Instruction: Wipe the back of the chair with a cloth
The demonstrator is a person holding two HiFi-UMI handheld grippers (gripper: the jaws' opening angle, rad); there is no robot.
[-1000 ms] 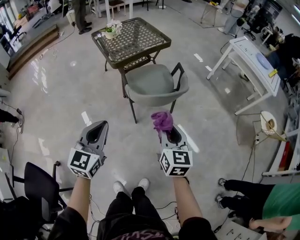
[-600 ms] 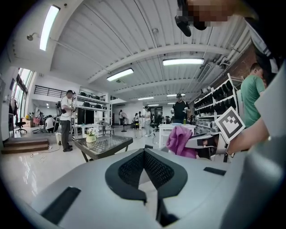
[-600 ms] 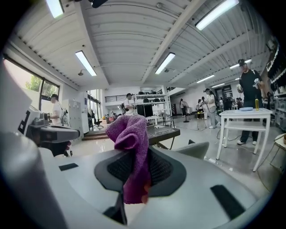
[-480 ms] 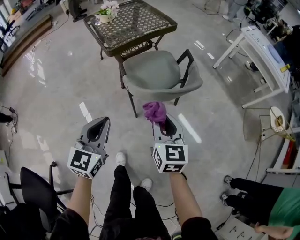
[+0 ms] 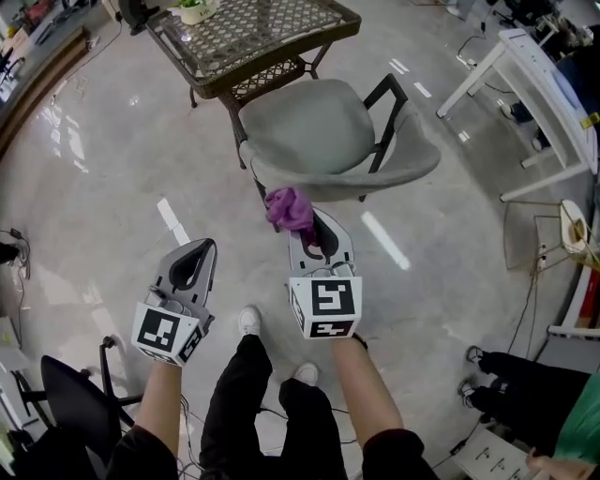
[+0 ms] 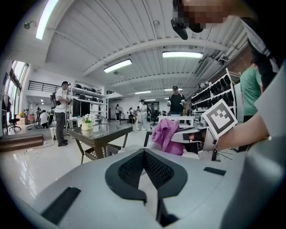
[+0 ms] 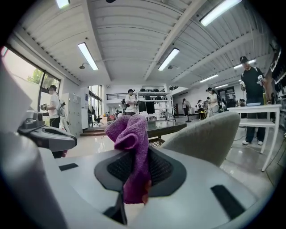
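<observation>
A grey padded chair (image 5: 328, 131) with black arms stands ahead of me, its curved back (image 5: 394, 173) facing me; the back (image 7: 201, 132) fills the right of the right gripper view. My right gripper (image 5: 314, 230) is shut on a purple cloth (image 5: 289, 208), which bunches up past the jaw tips (image 7: 129, 134) just short of the chair back. The cloth (image 6: 169, 135) also shows in the left gripper view. My left gripper (image 5: 192, 267) hangs lower left, shut with nothing in it (image 6: 144, 167).
A glass-topped metal table (image 5: 253, 33) with a flower pot (image 5: 195, 9) stands behind the chair. White tables (image 5: 544, 84) stand at the right, a black office chair (image 5: 75, 403) at lower left. A seated person's legs (image 5: 525, 375) are at lower right. Cables lie on the glossy floor.
I have walked toward the chair; it now sits closer and larger. The right gripper with the cloth has come up to the chair back. The left gripper stays level.
</observation>
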